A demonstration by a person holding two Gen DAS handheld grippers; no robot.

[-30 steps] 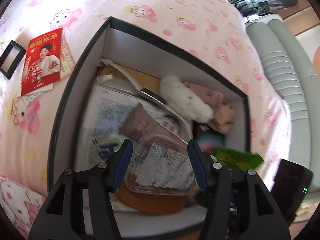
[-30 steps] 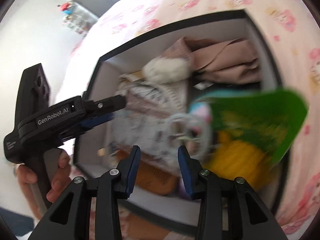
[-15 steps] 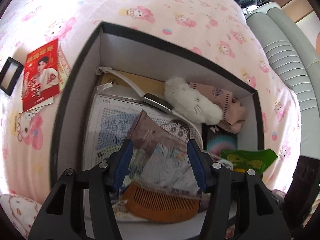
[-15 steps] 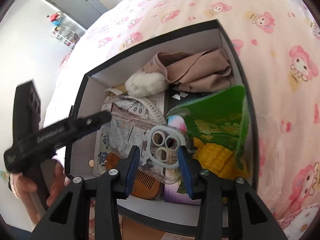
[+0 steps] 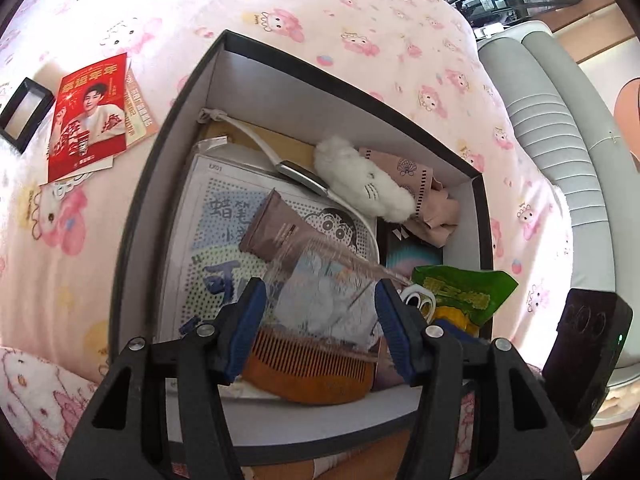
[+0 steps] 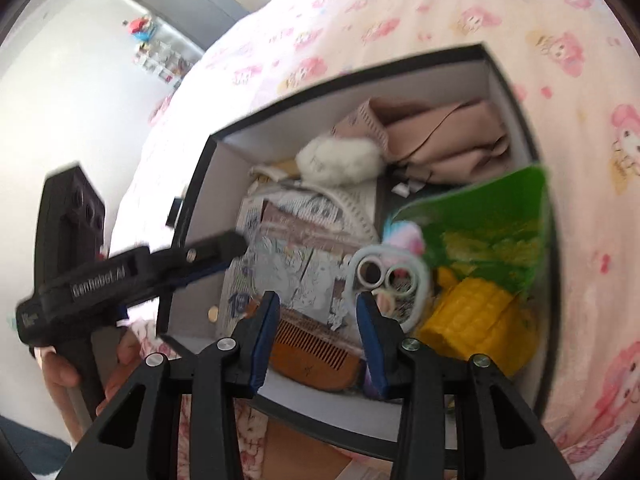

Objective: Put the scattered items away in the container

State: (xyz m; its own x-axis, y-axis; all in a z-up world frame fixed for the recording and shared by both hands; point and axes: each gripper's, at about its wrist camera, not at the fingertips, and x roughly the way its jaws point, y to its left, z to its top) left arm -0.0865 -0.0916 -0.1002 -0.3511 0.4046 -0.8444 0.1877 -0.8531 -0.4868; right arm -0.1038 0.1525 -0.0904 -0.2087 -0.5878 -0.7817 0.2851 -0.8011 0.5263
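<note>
- The black box (image 5: 132,216) sits on a bed with a pink cartoon-print sheet (image 5: 360,12), and it is already well filled — most of the tidying looks done.
- Inside lie a printed sheet with a cartoon face (image 5: 224,232), a brown tube (image 5: 276,232), a white plush toy (image 5: 364,184), a folded beige cloth (image 5: 436,216), a watch with a white strap (image 5: 300,174), a wooden comb (image 5: 308,368), a green snack bag (image 5: 464,292) and a clear phone case (image 6: 386,276).
- A clear plastic packet with a drawing inside (image 5: 320,300) rests on the pile, over the comb and the end of the tube.
- The left gripper (image 5: 318,328) hovers over the near side of the box with its jaws spread wide on either side of that packet. I see no pad touching it, so it looks free of the grip.
- The right gripper (image 6: 316,336) also stands over the near edge, jaws apart and holding nothing; the phone case lies just beyond its right finger.
- Still out on the bed, left of the box: a red printed card (image 5: 88,116) on top of some other papers, and a small black frame (image 5: 24,114) beside it.
- My judgement — these leftovers are what remains, and the flat card may be awkward to lift off the soft sheet.
</note>
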